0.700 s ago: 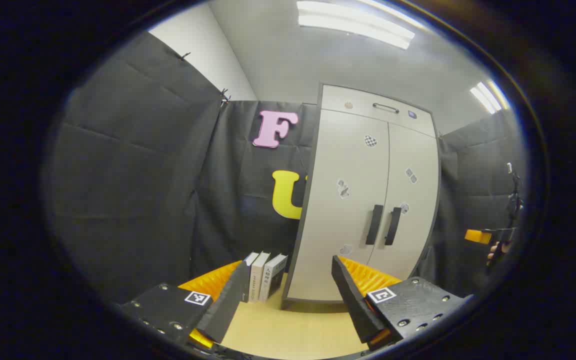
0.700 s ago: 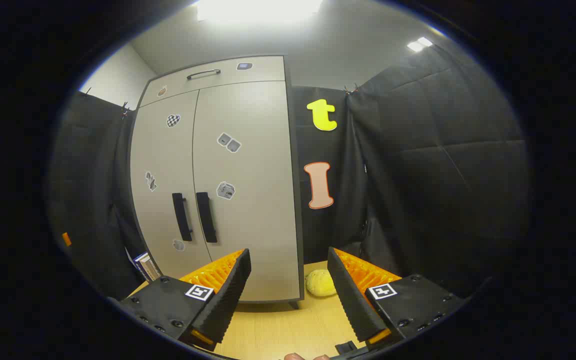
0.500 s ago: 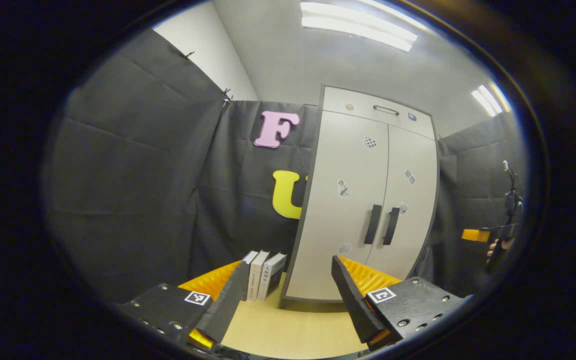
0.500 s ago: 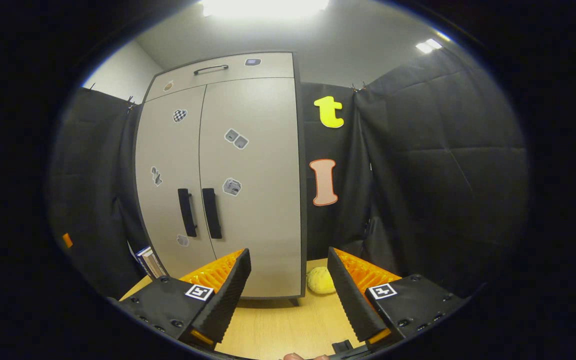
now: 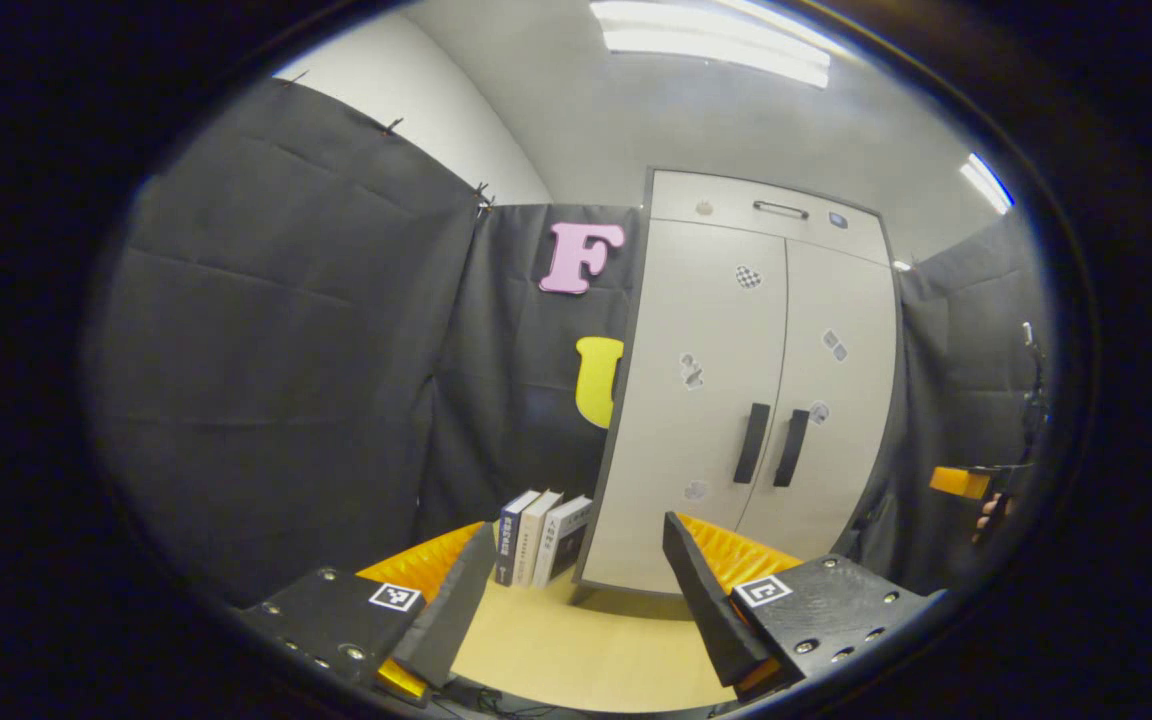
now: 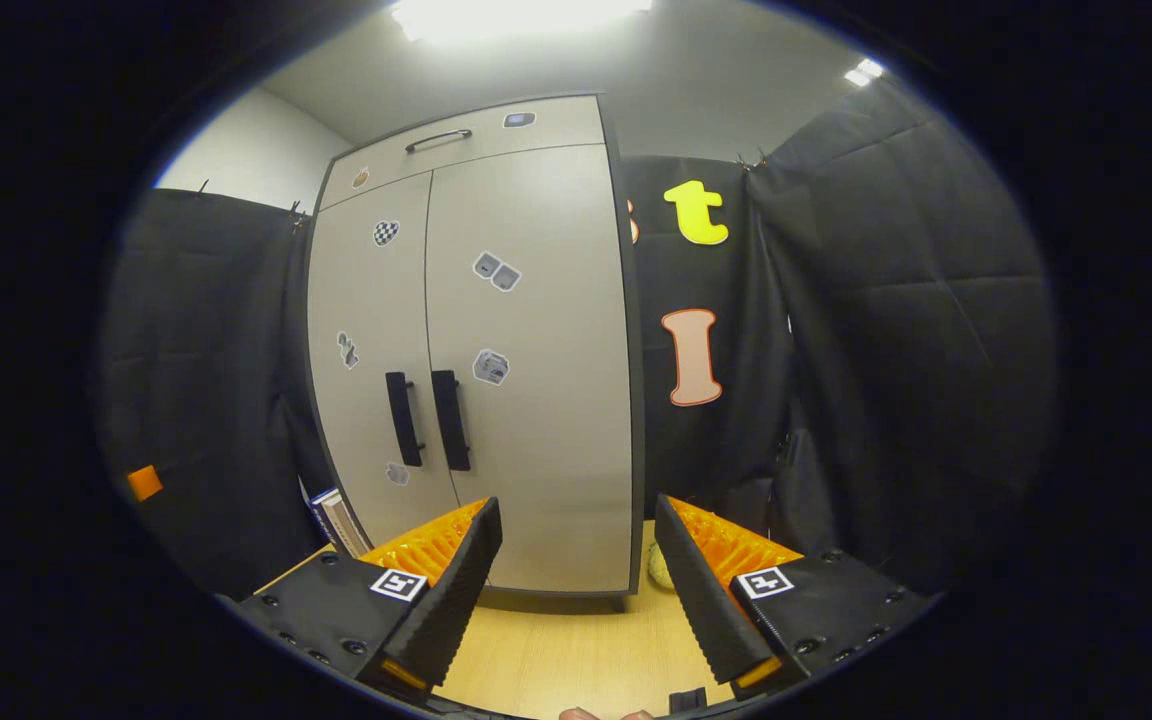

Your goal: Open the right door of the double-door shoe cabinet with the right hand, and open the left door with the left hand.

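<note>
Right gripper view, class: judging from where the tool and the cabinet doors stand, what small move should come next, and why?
Probably carry the right tool forward and to the left toward the right door's handle. Both cabinet doors are shut, the tool is open and holds nothing, and the handle lies well ahead, left of its line.

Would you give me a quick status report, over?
Left gripper and right gripper open, short of the cabinet. Both doors shut, handles untouched. Nothing blocking.
</note>
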Demonstrator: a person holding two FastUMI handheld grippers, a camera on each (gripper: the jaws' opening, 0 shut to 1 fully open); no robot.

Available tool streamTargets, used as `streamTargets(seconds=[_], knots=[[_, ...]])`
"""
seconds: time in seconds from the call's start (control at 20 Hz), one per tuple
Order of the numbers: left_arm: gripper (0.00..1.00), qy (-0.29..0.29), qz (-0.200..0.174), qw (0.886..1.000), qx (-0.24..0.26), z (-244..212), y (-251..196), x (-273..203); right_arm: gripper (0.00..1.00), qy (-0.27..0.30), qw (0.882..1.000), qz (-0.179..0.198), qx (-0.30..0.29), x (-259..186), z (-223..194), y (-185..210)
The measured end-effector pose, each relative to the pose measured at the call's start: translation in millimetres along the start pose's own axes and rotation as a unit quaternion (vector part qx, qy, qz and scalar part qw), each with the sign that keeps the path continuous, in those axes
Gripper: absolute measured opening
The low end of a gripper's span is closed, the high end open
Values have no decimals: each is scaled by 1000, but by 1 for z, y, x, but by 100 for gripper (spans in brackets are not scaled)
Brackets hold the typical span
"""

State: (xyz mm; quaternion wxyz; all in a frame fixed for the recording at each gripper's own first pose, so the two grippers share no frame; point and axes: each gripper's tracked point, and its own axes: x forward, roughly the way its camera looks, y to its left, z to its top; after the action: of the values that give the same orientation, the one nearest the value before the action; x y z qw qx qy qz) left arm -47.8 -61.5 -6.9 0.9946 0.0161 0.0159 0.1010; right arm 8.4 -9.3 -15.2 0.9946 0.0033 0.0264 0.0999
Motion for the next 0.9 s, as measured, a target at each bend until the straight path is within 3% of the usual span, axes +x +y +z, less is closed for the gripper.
streamTargets(seconds=[0.25,0.45,0.9], knots=[[99,12,47,999,18,-15,-20,-32,98,17,999,34,25,2,-25,-10],[99,40,78,996,37,-42,-15,-36,98,8,998,58,28,10,-25,10],[98,32,32,999,11,-55,7,16,98,-26,997,63,29,70,26,84]])
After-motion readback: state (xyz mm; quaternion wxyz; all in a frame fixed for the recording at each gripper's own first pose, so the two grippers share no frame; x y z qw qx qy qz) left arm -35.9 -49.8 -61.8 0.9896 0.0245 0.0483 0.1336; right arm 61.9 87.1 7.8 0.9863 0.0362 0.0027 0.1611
